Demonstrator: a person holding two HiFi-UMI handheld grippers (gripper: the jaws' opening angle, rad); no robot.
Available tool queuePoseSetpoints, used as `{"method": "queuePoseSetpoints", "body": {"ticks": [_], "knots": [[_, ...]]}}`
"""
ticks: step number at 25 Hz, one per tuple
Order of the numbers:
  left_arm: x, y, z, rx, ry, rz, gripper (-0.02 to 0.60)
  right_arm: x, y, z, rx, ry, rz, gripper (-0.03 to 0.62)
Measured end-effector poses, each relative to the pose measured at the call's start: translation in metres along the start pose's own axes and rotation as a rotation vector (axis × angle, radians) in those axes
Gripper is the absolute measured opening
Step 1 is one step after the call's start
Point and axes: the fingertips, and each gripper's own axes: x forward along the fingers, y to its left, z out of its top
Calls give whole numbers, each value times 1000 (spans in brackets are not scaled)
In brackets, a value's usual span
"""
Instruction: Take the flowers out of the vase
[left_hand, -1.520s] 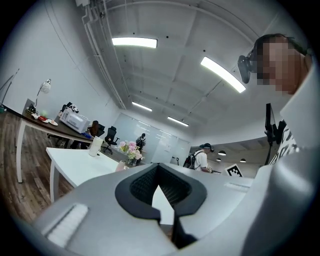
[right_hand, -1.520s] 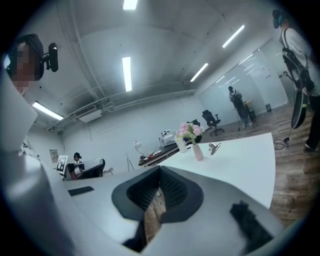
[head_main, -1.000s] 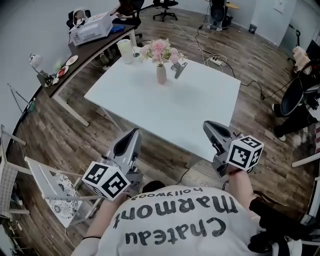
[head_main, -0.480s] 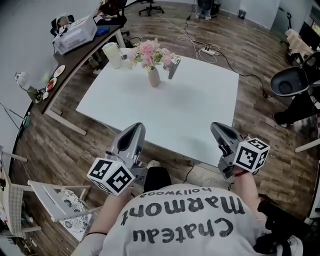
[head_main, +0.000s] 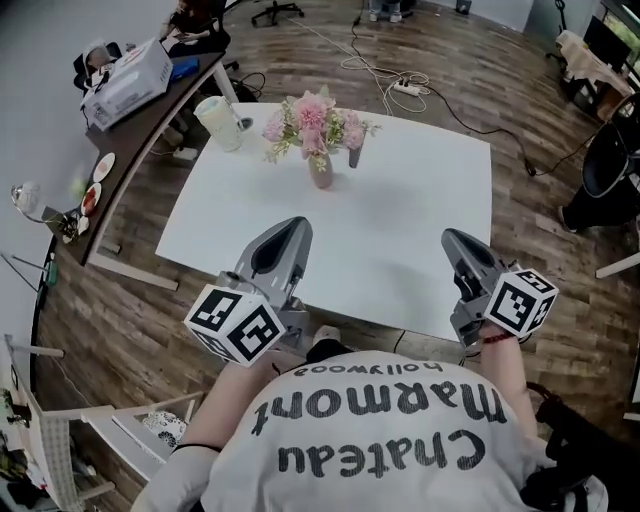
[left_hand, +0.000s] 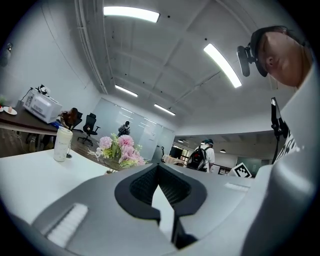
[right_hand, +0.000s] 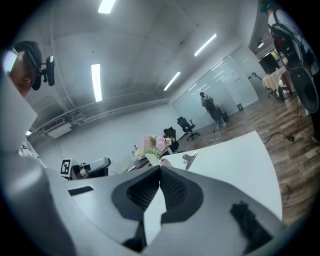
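White table (head_main: 420, 200) with flowers (head_main: 312, 118), wood floor (head_main: 130, 310)

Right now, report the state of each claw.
Left claw: closed, holding nothing.
Right claw: closed, holding nothing.
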Motion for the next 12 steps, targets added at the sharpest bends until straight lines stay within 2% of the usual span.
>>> {"method": "queuePoseSetpoints", "body": {"ticks": [3,5,9,12], "knots": [[14,24,6,17,28,-34,9,19,1,5,8,-16,-40,15],[24,42,8,33,51,-52,32,31,-2,6,17,-33,-74,14],[47,77,-1,59,110,-86,127,48,-4,3,29,-54,-142,15],[66,110,-22,91,177,-82,185,56,-6,0,40,-64,-209,14]]}}
